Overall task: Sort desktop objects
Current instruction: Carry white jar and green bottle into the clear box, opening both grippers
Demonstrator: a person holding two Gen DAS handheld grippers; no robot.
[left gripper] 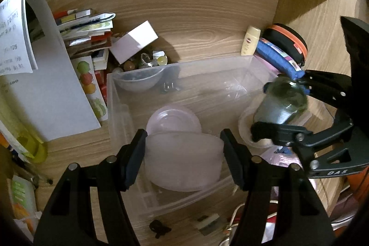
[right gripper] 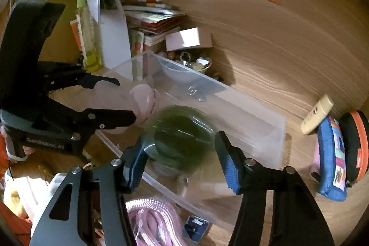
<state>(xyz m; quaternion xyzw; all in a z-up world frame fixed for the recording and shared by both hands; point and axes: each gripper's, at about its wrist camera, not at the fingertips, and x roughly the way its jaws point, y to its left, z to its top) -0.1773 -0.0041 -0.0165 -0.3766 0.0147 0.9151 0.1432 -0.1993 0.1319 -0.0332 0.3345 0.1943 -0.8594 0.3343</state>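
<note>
At the lower middle of the left wrist view the left tool [left gripper: 183, 153] is clenched around a pale pink frosted container [left gripper: 183, 163], its two fingers pressing the container's left and right sides, and it holds it inside the clear plastic bin [left gripper: 120, 107] that fills the middle of the frame on the wooden surface [left gripper: 196, 22]. A matching pink lid [left gripper: 173, 118] lies on the bin's floor just behind the container. The container looks like thin, light plastic: it may flex under pressure and its smooth wall could slip, so a gentle grip across the widest part, as now, seems the safest hold. At the lower middle of the right wrist view the right tool [right gripper: 182, 149] grasps a greenish glass jar [right gripper: 182, 133] between its blue-padded fingers, over the bin's near edge; the jar is blurred, so detail is hard to read. Glass would be heavier, rigid, slick and breakable, so I judge it wants a firm hold around the body and a soft set-down. At the right edge of that frame a blue pouch [right gripper: 332, 158] and a cream tube [right gripper: 317, 115] lie on the surface, apart from the bin.
</note>
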